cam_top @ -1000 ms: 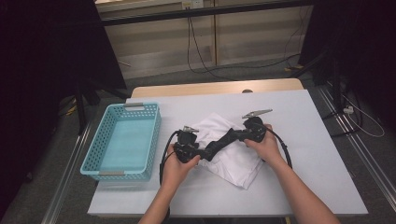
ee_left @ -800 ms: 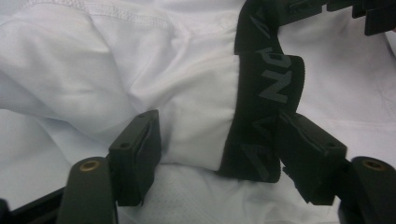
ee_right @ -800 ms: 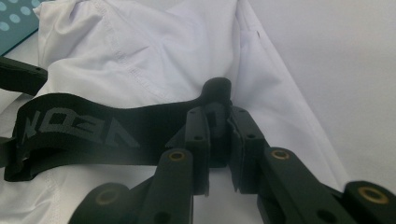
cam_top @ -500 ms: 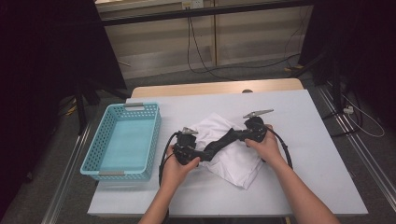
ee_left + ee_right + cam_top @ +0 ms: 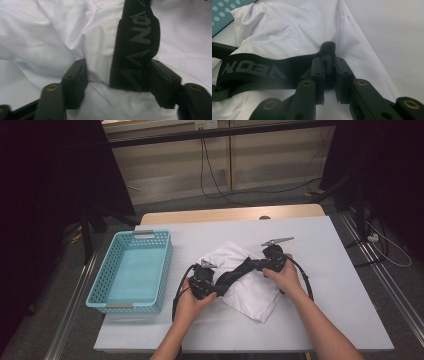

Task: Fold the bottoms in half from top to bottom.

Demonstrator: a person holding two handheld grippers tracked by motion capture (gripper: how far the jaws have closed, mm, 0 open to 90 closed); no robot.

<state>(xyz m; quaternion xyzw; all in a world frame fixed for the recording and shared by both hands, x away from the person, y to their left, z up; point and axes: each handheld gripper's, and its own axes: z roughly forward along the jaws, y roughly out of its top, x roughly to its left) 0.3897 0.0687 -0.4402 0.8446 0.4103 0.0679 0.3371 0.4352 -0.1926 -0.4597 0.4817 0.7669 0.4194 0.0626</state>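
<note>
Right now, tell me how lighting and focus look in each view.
High view: the pale table top is evenly lit, the surroundings dark, everything sharp. Left gripper view: the black lettered elastic band and white cloth garment look soft, slightly blurred. Right gripper view: the band is dim, the cloth bright.

A light blue plastic basket [image 5: 131,271] with a perforated wall sits on the left part of a white table [image 5: 340,285] (its inside holds nothing). Beyond the table's far edge runs a strip of pale wood [image 5: 230,213], and black cables [image 5: 235,195] trail across the grey floor [image 5: 165,202] behind it. A corner of the basket [image 5: 222,12] appears in the right gripper view too.
</note>
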